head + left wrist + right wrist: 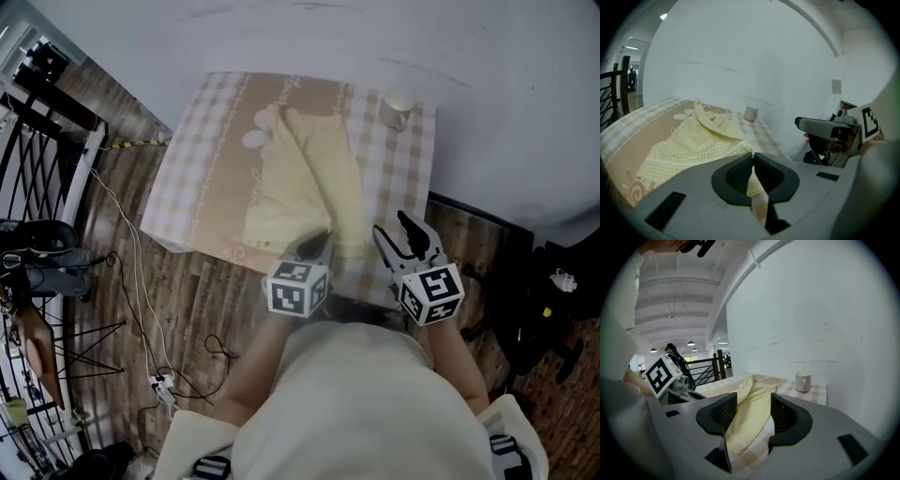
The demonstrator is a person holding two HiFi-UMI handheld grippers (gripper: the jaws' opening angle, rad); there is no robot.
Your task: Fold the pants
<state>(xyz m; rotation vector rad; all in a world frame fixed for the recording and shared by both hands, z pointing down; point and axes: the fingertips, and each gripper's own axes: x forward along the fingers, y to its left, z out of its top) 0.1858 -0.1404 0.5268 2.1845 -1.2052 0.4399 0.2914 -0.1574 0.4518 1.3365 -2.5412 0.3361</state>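
- The person's pale top (356,403) fills the bottom of the head view, nearest the camera, with both grippers reaching out in front of it
- At far left a black railing (37,159) stands over the wooden floor (187,300), and a thin cable (131,253) trails along the boards beside the table
- The table carries a beige and white checked cloth (197,187) and stands against a white wall
- The pants (300,178), pale yellow with a fine check, lie lengthwise on the cloth; their far end sits bunched near the wall side and their legs run toward the person
- The left gripper (319,239) is at the pants' near edge; in its own view the left gripper (753,157) has its jaws together, pinching a thin fold of the pants (693,140), and a strip of fabric shows in the gap below the pads
- The right gripper (394,232) hangs just right of the pants at the table's near edge; in its own view the right gripper (753,401) has its jaws apart, and a leg of the pants (750,413) lies beyond them, untouched by either pad
- A white cup (397,110) stands upright at the cloth's far right corner, apart from the pants
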